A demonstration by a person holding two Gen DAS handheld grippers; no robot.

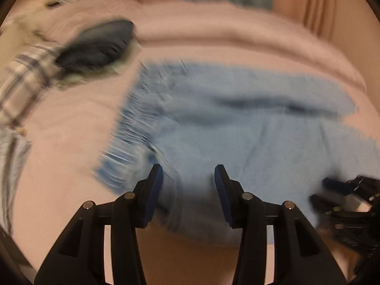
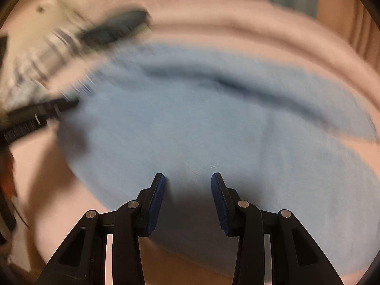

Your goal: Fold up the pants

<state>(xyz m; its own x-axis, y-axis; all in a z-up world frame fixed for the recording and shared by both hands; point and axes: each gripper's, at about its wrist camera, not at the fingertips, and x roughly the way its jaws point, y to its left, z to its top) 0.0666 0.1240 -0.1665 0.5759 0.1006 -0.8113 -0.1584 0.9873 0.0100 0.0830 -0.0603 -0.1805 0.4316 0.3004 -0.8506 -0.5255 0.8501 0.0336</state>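
pants (image 1: 237,123) blurred, waistband detail unclear

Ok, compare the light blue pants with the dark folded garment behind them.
The light blue pants lie spread wide across the pink bedspread; the dark garment is a compact bundle. The pants sit under both open grippers, left gripper and right gripper; the dark garment lies farther back, by plaid fabric. Both rest on the bed.

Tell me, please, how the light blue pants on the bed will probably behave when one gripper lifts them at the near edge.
The light blue pants lie flat with soft wrinkles, so they are probably floppy and would drape and sag from a single pinch. They spread wide over the pink bedding, so most of the cloth would likely drag behind. The ribbed waistband may bunch.
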